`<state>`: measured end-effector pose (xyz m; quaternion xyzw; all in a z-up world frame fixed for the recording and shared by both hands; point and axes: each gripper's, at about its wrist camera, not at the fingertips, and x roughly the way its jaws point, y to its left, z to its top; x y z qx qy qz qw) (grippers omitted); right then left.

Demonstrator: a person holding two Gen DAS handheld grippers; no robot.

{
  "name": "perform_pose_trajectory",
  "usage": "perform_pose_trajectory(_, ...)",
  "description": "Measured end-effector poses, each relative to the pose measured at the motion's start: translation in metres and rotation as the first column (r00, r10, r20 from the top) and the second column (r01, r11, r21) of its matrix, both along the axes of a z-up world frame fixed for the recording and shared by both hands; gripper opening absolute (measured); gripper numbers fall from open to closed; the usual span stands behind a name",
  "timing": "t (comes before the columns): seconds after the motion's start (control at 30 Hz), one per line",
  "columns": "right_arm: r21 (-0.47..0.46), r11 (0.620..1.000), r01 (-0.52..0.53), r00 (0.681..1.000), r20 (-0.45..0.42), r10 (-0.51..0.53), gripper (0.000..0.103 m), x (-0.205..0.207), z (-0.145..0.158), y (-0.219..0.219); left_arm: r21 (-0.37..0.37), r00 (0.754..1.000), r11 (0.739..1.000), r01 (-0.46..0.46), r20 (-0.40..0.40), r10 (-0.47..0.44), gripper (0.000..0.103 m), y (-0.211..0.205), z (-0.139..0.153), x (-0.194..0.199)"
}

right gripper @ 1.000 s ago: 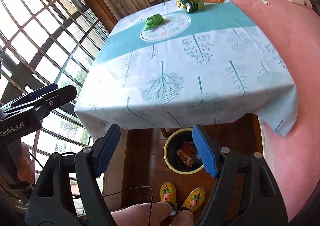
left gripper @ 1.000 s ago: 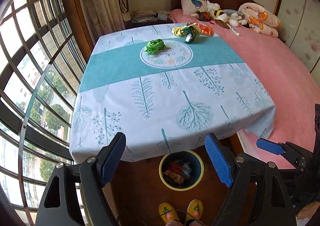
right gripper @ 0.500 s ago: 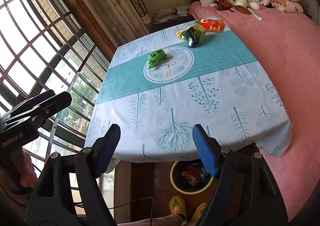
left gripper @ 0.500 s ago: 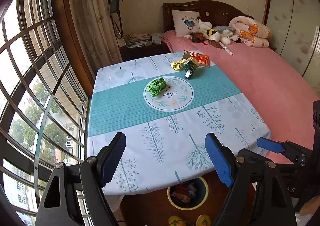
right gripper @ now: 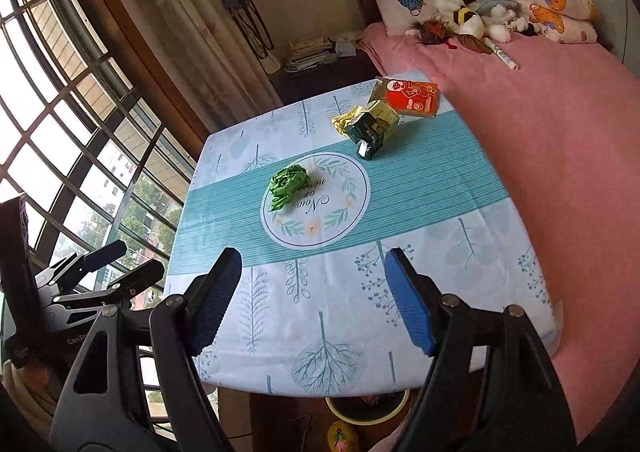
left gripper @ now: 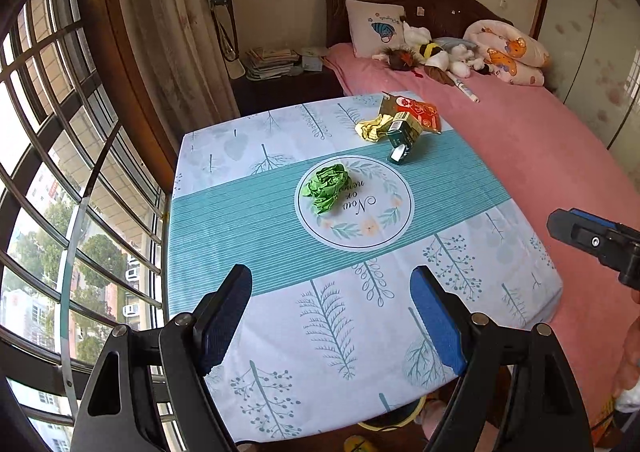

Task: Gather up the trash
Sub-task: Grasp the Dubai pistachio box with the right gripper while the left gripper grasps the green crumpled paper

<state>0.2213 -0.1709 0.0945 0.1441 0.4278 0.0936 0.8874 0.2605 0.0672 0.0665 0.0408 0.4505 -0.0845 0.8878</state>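
Daylight from the barred window (left gripper: 60, 180) floods the room; panes glare white, fisheye bends the edges, corners go black.

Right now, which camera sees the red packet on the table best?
The right wrist view: the red packet lies open to the camera, its picture clear. In the left wrist view the green carton hides part of it.

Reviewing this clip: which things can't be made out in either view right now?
- Bin: both views show only its rim; the table edge hides what it holds.
- Carton: label print too small to read in both views.
- Yellow wrapper: the carton partly covers it in the right view.
- Slipper: cut off by the bottom edge.
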Motion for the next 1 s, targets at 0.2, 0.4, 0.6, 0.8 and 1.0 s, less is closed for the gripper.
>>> perform_pose_trajectory(0.2,0.003,1.000,0.007,0.997,-0.080,-0.007,0.072,0.119,-0.010,-0.036,0.019,0.997,0.998,-0.066,-0.034,0.067,0.083,-0.015,-0.016,0.081)
perform_pose_trajectory(0.4,0.008,1.000,0.006,0.979,-0.204,-0.004,0.072,0.259,-0.049,-0.062,0.060,0.985,0.990,-0.127,-0.107,0.132,0.083,-0.040,-0.050,0.177)
perform_pose_trajectory(0.6,0.029,0.999,0.016,0.938,-0.346,-0.005,0.073,0.370,-0.114,-0.064,0.056,0.965,0.988,-0.142,-0.213,0.151,0.083,-0.064,-0.104,0.253)
perform_pose_trajectory(0.8,0.010,1.000,-0.021,0.900,-0.435,0.023,0.073,0.412,-0.168,-0.051,0.101,0.947,0.984,-0.149,-0.271,0.171,0.083,-0.079,-0.156,0.291)
perform_pose_trajectory(1.0,0.071,0.994,-0.083,0.889,-0.446,0.106,0.073,0.412,-0.190,-0.053,0.142,0.928,0.982,-0.128,-0.332,0.169,0.083,-0.086,-0.190,0.306)
